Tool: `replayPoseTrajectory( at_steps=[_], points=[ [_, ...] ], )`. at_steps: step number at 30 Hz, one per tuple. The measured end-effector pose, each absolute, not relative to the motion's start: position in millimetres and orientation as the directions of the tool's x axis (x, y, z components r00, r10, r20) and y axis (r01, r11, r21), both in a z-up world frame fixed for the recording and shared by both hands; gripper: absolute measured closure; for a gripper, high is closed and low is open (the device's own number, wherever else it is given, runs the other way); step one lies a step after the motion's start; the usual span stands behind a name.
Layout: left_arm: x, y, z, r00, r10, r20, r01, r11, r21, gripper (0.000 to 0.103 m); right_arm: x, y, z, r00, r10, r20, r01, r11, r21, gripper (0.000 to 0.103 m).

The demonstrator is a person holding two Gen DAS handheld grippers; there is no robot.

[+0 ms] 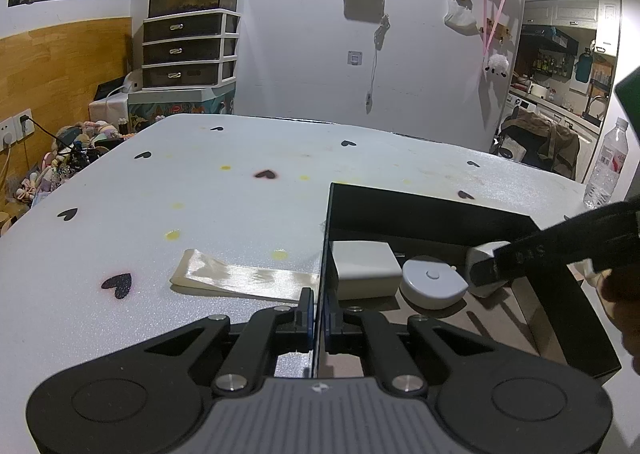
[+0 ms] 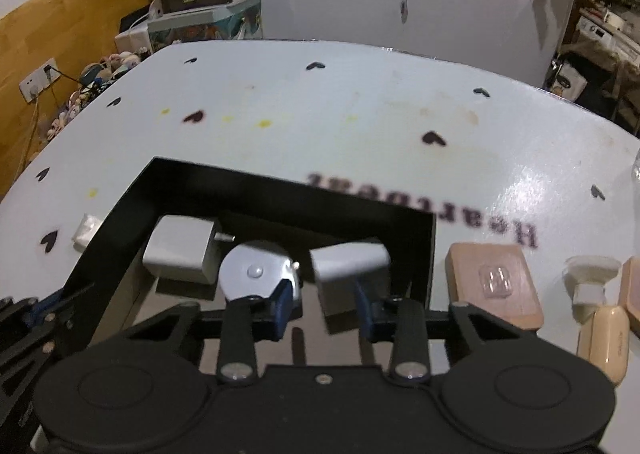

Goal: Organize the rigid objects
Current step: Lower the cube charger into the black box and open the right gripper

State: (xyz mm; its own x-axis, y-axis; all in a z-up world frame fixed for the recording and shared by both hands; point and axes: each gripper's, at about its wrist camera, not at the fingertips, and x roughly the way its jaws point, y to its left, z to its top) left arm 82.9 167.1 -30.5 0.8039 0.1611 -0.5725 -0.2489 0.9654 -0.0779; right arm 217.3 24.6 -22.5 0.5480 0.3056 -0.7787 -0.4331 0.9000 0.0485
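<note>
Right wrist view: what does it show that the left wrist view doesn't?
Only the right wrist view shows the wooden block and beige case lying outside the box, right of it. Only the left wrist view shows the water bottle and the ribbon strip, with the left tongs clamped on the box wall. Both show the white adapter, round tape measure and white block at the right tongs.

The left claw (image 1: 318,310) is closed, its blue-padded fingers pinched on the thin black box wall (image 1: 325,254). The right claw (image 2: 324,304) is spread open, tilted downward, fingers either side of a blurred white block (image 2: 348,260).
</note>
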Motion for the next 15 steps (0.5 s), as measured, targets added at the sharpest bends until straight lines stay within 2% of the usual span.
replayPoseTrajectory(
  at_steps=[3, 12, 15],
  points=[
    [83, 168, -31, 0.804, 0.161, -0.573, -0.249, 0.965, -0.078, 0.098, 220, 24, -23, 0.530, 0.335, -0.779, -0.437, 0.895, 0.087, 0.071],
    [82, 168, -31, 0.804, 0.161, -0.573, -0.249, 0.965, -0.078, 0.098, 208, 9, -7, 0.551, 0.369, -0.749, -0.447, 0.888, 0.109, 0.070],
    [83, 168, -30, 0.804, 0.161, -0.573, -0.249, 0.965, -0.079, 0.098, 195, -3, 4, 0.575, 0.391, -0.719, -0.463, 0.880, 0.108, 0.064]
  ],
)
